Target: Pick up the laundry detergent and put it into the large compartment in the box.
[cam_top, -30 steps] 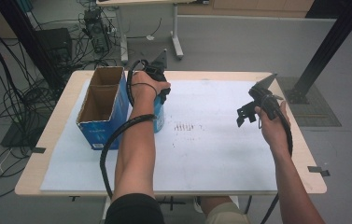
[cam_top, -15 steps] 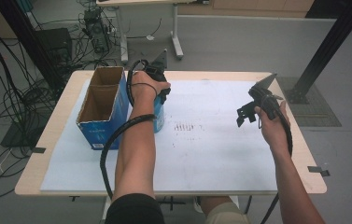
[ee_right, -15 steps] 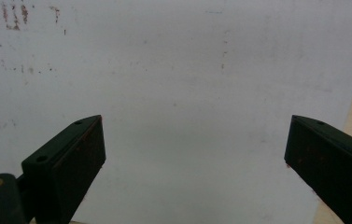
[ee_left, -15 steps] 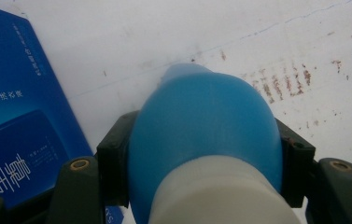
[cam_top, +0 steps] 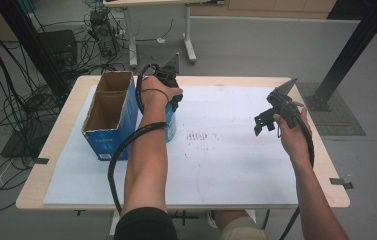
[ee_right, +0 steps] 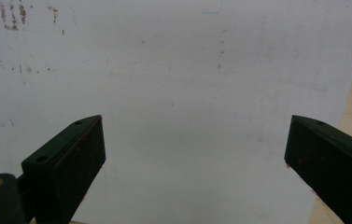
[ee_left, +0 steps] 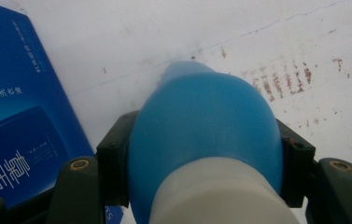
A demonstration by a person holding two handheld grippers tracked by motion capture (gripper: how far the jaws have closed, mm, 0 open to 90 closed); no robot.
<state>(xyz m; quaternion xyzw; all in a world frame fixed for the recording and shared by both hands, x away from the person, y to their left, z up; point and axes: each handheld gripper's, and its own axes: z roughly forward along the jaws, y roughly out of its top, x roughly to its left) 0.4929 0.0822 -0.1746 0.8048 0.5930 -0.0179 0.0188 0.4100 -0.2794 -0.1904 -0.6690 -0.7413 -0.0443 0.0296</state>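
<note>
A blue bottle [ee_left: 201,126] with a white cap sits between the jaws of my left gripper [ee_left: 204,154], which is shut on it, both pads pressing its sides. In the high view the bottle [cam_top: 170,127] stands just right of the blue cardboard box [cam_top: 107,115], under my left hand and left gripper [cam_top: 168,87]. Over the right part of the table my right gripper [cam_top: 263,122] hangs above the white sheet, tilted down. Its jaws stand wide open with nothing between them [ee_right: 194,154].
The open-topped blue box [ee_left: 15,116] lies close to the left of the bottle. A white sheet [cam_top: 226,160] with faint brown marks [cam_top: 201,136] covers the wooden table [cam_top: 41,170]. Cables and equipment crowd the floor beyond the left and far edges.
</note>
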